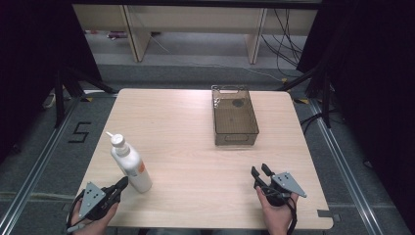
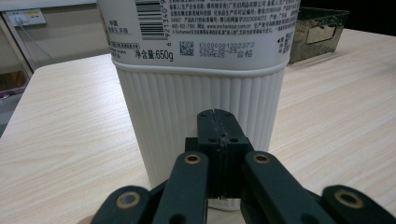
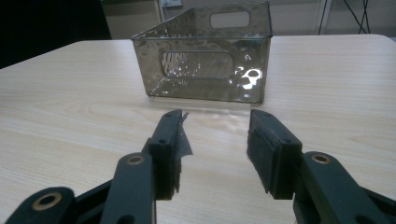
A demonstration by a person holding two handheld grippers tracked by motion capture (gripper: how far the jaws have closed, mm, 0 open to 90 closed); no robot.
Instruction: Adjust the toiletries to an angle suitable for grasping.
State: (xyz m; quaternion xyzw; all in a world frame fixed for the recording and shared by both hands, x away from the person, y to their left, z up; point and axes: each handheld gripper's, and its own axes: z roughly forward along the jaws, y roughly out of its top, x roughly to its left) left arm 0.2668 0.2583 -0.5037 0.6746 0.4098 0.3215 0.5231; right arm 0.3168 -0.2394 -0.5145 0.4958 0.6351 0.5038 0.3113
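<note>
- Table (image 1: 195, 147): light wood-grain top w/ rounded corners, takes up most of the high view; dark floor around it.
- Bin (image 1: 234, 116): clear smoky-brown plastic, rectangular, cut-out handles at the short ends. Sits upright at approx 1 o'clock from table centre, long side running away from the person. Looks empty. In the right gripper view it stands dead ahead at 12 o'clock (image 3: 205, 60), well apart from the jaws.
- Bottle (image 1: 129, 164): white, pointed nozzle cap, orange patch on label, ribbed lower body. At approx 8 o'clock from table centre, leaning w/ cap toward 11 o'clock. Left gripper view shows barcode and printed text on the label (image 2: 201, 79).
- Left gripper (image 1: 121, 184): at table's 7 o'clock corner, held in left hand (image 1: 95, 223). Jaws pressed together, nothing between them; tips right at the bottle's ribbed base, contact can't be confirmed.
- Right gripper (image 1: 260, 171): at approx 5 o'clock, held in right hand (image 1: 275, 211). Jaws spread apart, empty, pointing toward the bin; bare tabletop between them.
</note>
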